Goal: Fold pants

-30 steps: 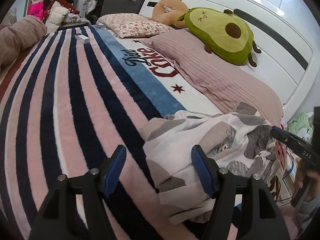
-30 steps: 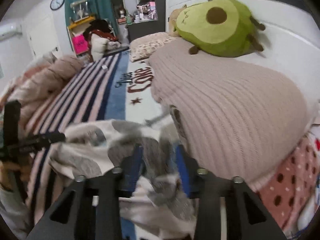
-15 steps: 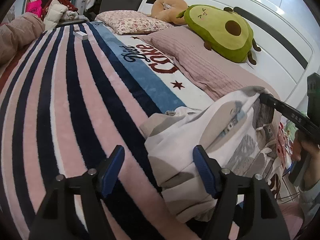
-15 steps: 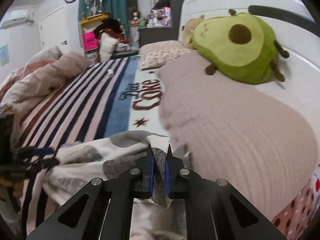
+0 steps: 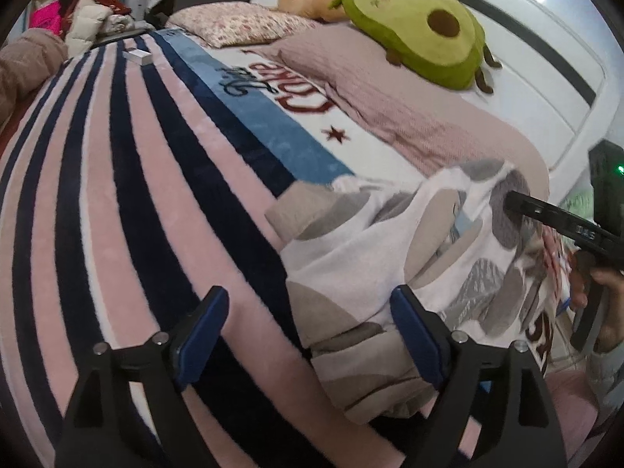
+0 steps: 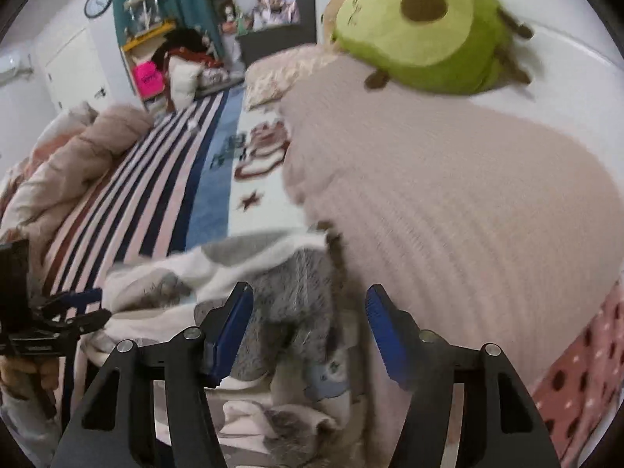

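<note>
Pants (image 5: 390, 257): crumpled white fabric with grey and beige patches, heaped on the bed at the foot of the pink ribbed pillow (image 5: 409, 117), partly on the striped blanket (image 5: 117, 195)
Left gripper (image 5: 308, 331): fingers wide apart, holding nothing, low over the blanket just beside the near edge of the heap; one finger over the stripes, the other over the fabric
Right gripper (image 6: 308, 327): fingers wide apart, holding nothing, a grey fuzzy fold of the pants lying between them; in the left view its dark tip sits at the heap's pillow-side edge
Step, as I judge it: no hem or waistband is held; the heap has yet to be spread flat
Risk: closing on this bunched fold may catch several layers at once, so a lift would drag the whole lump, not one edge
Risk: the fold lies against the pillow, so a pinch there could catch the pillow cover too
Avocado plush (image 6: 425, 31): on the pillow's far end, well apart from the pants
</note>
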Demonstrator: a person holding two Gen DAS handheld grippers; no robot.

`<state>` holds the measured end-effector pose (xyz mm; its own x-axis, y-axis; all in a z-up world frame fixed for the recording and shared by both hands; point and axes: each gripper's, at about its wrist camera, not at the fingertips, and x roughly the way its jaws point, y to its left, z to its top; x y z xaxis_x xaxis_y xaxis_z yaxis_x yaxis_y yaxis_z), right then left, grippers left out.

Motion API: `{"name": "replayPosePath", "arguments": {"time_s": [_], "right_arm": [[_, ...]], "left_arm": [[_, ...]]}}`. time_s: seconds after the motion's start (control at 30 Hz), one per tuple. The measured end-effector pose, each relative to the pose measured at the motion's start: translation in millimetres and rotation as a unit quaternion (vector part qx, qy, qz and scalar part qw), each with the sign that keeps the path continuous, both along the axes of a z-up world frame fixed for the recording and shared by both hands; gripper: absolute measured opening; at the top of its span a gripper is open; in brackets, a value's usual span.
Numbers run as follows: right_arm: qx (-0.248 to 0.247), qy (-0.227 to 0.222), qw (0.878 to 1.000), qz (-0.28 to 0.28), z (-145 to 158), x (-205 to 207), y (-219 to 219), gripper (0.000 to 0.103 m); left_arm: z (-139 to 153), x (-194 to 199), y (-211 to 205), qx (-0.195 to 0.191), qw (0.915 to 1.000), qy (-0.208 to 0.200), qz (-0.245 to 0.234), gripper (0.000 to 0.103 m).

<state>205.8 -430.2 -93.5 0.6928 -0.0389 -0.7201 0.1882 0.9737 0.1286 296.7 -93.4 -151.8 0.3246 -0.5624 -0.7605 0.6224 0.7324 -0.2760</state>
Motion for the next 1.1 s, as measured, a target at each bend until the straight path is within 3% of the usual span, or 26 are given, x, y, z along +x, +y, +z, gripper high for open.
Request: {"name": "replayPosePath", "arguments": {"time_s": [0.17,0.3,0.47,0.6,0.67,0.73,0.83,0.97,1.1], "right_arm": [[-0.036,0.042,0.998,-0.002,-20,-2,8,0.051],[-0.031,0.056,0.998,-0.01,-24,-15,7,0.049],[0.059,0.057,0.996,-0.018,-30,-23,-4,0.053],[0.068,0.073,0.995,-0.007,-42,-21,-1,0.055],[0.067,0.075,0.995,-0.005,-45,-21,3,0.051],[0.067,0.073,0.995,0.005,-47,-23,5,0.031],[0.072,0.055,0.996,0.015,-44,-31,7,0.019],[0.093,0.015,0.995,0.034,-26,-43,11,0.015],[0.147,-0.016,0.986,0.071,-11,-56,15,0.014]], "left_arm": [[-4,1,3,-0.012,0.9994,0.023,-0.021,0.083],[1,5,8,-0.034,0.999,0.029,-0.001,0.083],[-5,7,-2,-0.067,0.9958,0.063,-0.004,0.083],[-23,8,-19,-0.076,0.9918,0.102,-0.012,0.083],[-23,5,-25,-0.072,0.9931,0.092,-0.01,0.073],[-20,1,-29,-0.067,0.9946,0.079,-0.001,0.061],[-8,-7,-31,-0.059,0.9973,0.043,0.007,0.045],[24,-22,-23,-0.074,0.9971,-0.005,0.016,0.034],[65,-58,20,-0.091,0.9934,-0.041,0.056,0.033]]}}
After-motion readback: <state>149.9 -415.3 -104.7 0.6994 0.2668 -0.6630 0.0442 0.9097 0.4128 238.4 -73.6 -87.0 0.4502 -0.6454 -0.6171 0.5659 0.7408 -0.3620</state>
